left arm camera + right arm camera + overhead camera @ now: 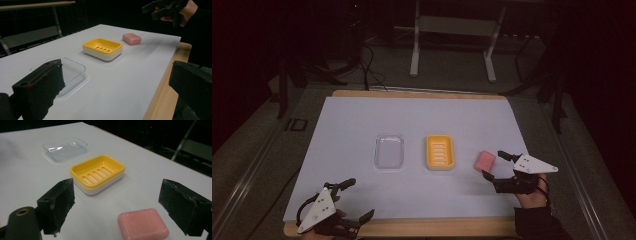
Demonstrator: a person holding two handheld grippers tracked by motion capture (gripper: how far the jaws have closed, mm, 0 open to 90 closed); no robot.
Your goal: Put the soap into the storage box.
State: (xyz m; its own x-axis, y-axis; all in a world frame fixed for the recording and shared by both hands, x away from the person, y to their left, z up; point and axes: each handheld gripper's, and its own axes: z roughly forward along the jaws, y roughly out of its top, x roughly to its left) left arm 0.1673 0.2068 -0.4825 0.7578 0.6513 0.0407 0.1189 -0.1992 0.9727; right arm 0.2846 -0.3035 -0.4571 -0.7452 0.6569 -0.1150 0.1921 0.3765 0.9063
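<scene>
A pink bar of soap (485, 161) lies on the white sheet, right of a yellow soap dish (440, 152) with a slotted tray and a white base. My right gripper (493, 165) stands open just right of the soap, one jaw on either side of its near end and neither touching it. In the right gripper view the soap (143, 225) lies low between the wide black jaws of the gripper (118, 192), and the dish (97, 173) is beyond. My left gripper (361, 198) is open and holds nothing near the table's front left edge.
A clear plastic lid (389, 151) rests left of the dish, upturned on the white sheet (362, 120). The wooden table edge (437, 227) runs along the front. Dark floor and a metal frame (452, 45) lie beyond the far edge.
</scene>
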